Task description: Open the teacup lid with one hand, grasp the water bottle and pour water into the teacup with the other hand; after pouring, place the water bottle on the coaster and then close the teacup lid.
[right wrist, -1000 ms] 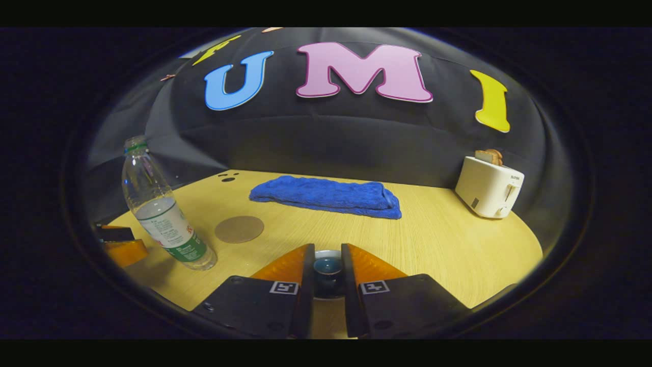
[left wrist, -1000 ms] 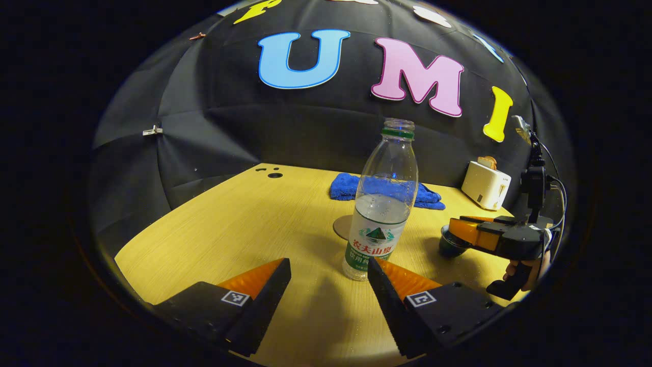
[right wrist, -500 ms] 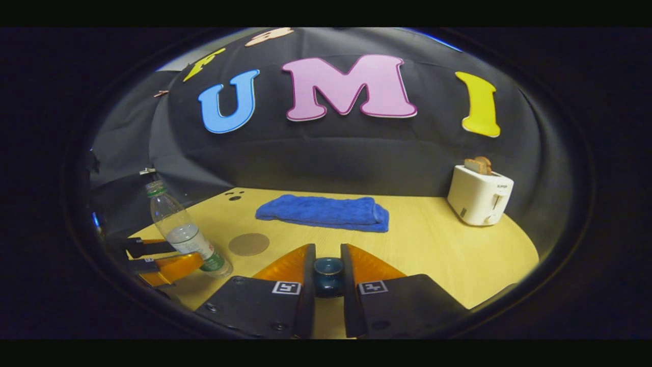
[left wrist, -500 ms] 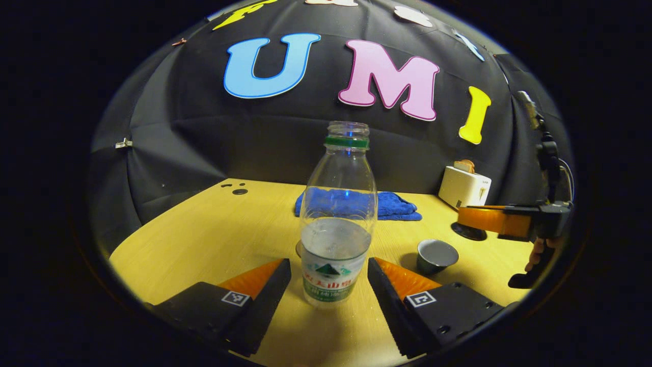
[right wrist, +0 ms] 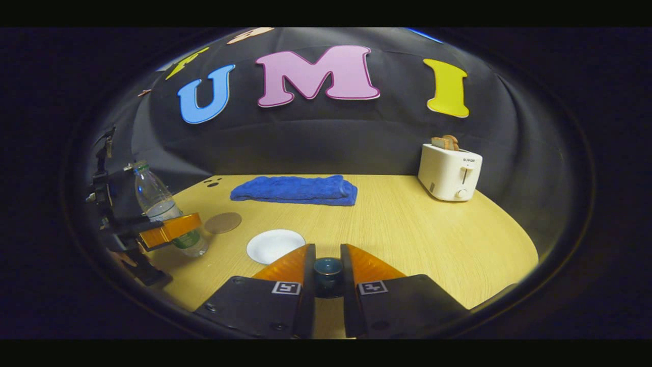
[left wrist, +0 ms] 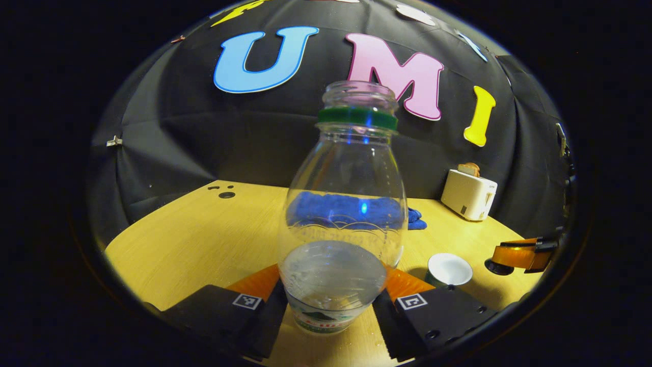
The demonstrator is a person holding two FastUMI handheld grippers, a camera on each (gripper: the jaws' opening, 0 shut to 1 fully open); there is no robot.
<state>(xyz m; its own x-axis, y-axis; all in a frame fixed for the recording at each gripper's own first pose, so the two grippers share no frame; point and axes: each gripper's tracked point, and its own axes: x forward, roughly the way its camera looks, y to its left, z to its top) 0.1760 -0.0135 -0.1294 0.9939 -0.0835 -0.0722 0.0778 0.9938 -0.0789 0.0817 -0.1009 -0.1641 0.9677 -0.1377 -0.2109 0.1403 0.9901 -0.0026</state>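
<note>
A clear water bottle [left wrist: 338, 239], cap off and part full, stands on the table between the fingers of my left gripper [left wrist: 333, 271]. Both pads press against its lower sides. In the right gripper view the bottle [right wrist: 158, 204] is at the far left with the left gripper [right wrist: 170, 229] around it. My right gripper [right wrist: 327, 248] is shut on the dark knob of the teacup lid [right wrist: 327, 270] and holds it in the air. The teacup [right wrist: 275, 245] stands uncovered, white inside, just ahead and left of those fingers. The round brown coaster [right wrist: 222, 223] lies beside the bottle.
A folded blue towel [right wrist: 295, 189] lies at the back of the wooden table [right wrist: 407, 234]. A white toaster [right wrist: 451, 171] holding bread stands at the back right. In the left gripper view the teacup [left wrist: 449, 269] is right of the bottle, with the toaster [left wrist: 468, 193] beyond it.
My left gripper moved forward around the bottle and its fingers narrowed onto it. My right gripper lifted the lid off the teacup and drew it away to the right, uncovering the cup.
</note>
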